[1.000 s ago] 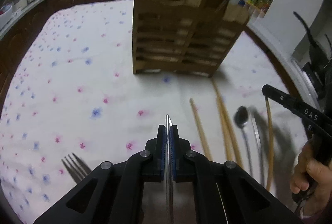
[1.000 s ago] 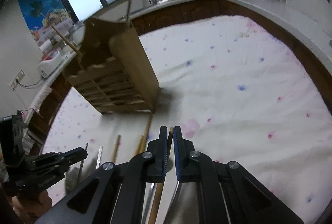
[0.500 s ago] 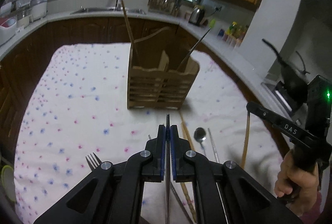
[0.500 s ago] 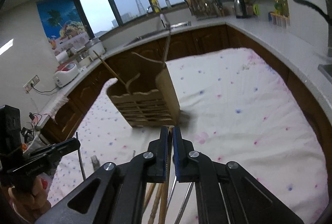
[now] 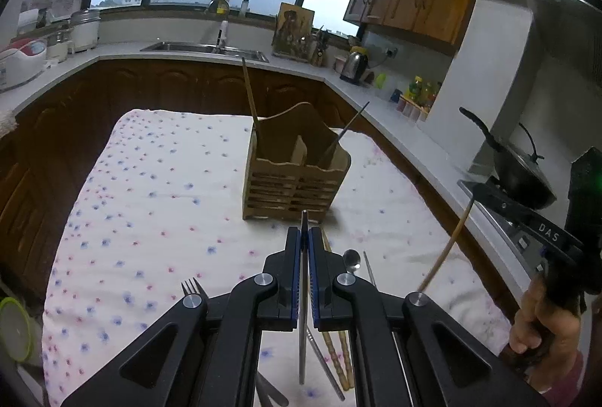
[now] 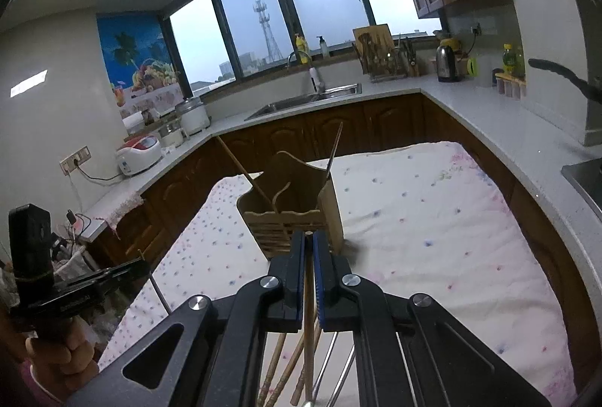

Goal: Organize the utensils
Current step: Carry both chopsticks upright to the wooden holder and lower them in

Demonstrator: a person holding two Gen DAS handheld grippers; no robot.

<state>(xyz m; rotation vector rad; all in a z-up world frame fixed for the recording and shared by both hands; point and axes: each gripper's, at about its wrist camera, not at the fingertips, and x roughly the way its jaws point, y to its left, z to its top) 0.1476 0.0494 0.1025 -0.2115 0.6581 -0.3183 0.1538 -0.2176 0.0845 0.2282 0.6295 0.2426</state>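
Utensils are in both your grips: the left gripper (image 5: 304, 237) is clamped on a metal chopstick (image 5: 301, 328) that runs straight between its pads, and the right gripper (image 6: 308, 249) is closed on a wooden chopstick (image 6: 309, 309), its tip just showing past the fingertips. Below your left fingers, loose pieces lie on the flowered cloth (image 5: 150, 203): bamboo chopsticks (image 5: 338, 350) and a spoon (image 5: 351, 258) just to the right, a fork (image 5: 192, 288) to the left. Beyond both sets of fingertips stands the wooden caddy (image 5: 295, 177), upright, with one stick already leaning out of each front compartment. The step in hand looks like the carry from cloth to caddy, both pieces lifted clear. The next move likely calls for bringing each tip over an open compartment, tilting the piece nearer upright, and letting go only once its lower end is inside the rim. Which compartment suits which piece, the views do not settle.
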